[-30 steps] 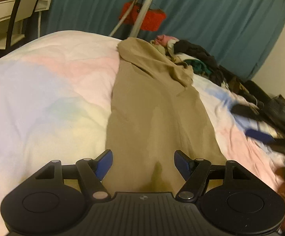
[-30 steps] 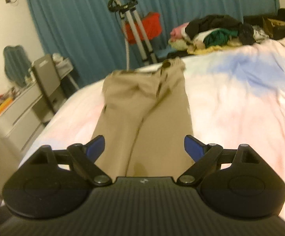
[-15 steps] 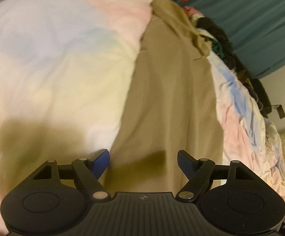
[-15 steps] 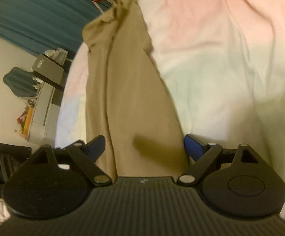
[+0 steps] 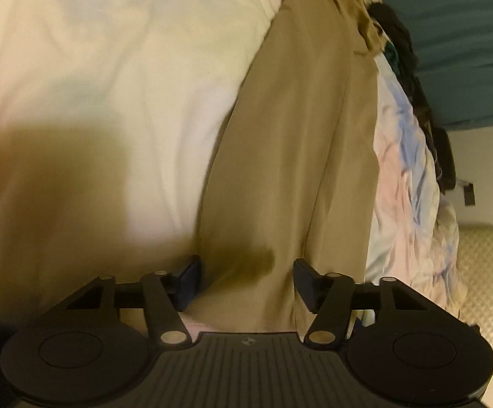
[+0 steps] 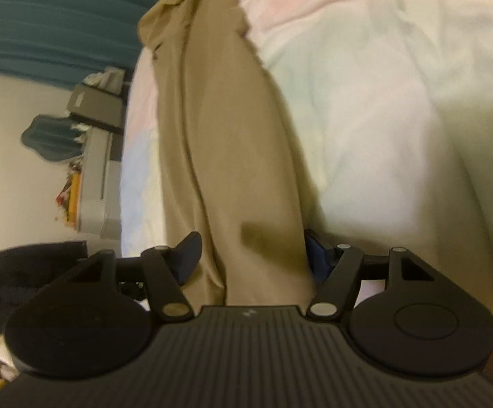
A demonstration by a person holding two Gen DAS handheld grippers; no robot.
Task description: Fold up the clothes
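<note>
Khaki trousers (image 5: 300, 142) lie stretched out lengthwise on a pastel duvet (image 5: 110, 68), waist end far away. My left gripper (image 5: 248, 278) points down at the near end of a trouser leg. Its jaws are closing with the fabric lying flat between the blue pads, which straddle the cloth without pinching it. In the right wrist view the trousers (image 6: 226, 142) run up the middle of the duvet (image 6: 382, 85). My right gripper (image 6: 251, 251) is also closing over the near leg end. Its right pad (image 6: 316, 255) is partly hidden behind the cloth's edge.
A heap of dark and coloured clothes (image 5: 402, 54) sits at the far end of the bed, before a teal curtain (image 5: 467, 34). The bed's edge drops off at the right. A grey desk and chair (image 6: 97, 142) stand left of the bed, with a dark bundle (image 6: 25, 272) nearer.
Both grippers have dropped toward the near ends of the trouser legs and rolled, so the room now looks tilted. Both pairs of jaws have narrowed around the fabric.
</note>
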